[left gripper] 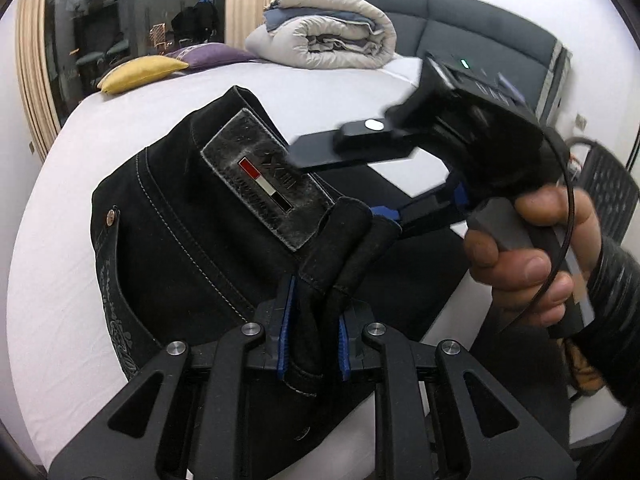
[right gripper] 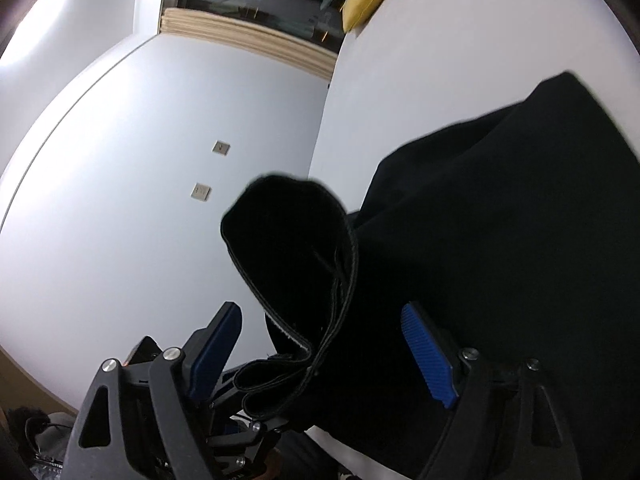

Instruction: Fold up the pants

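Pants (left gripper: 192,240) lie lengthwise, waistband twd yellow pillow (left gripper: 140,74)

Left gripper (left gripper: 314,332) clamped tight; right gripper (right gripper: 320,344) spread wide, its handle in a hand (left gripper: 532,256).

The grey patch (left gripper: 266,184) on the waistband of the black pants (left gripper: 180,240) carries a red, white and black stripe and faint lettering, too worn to read.
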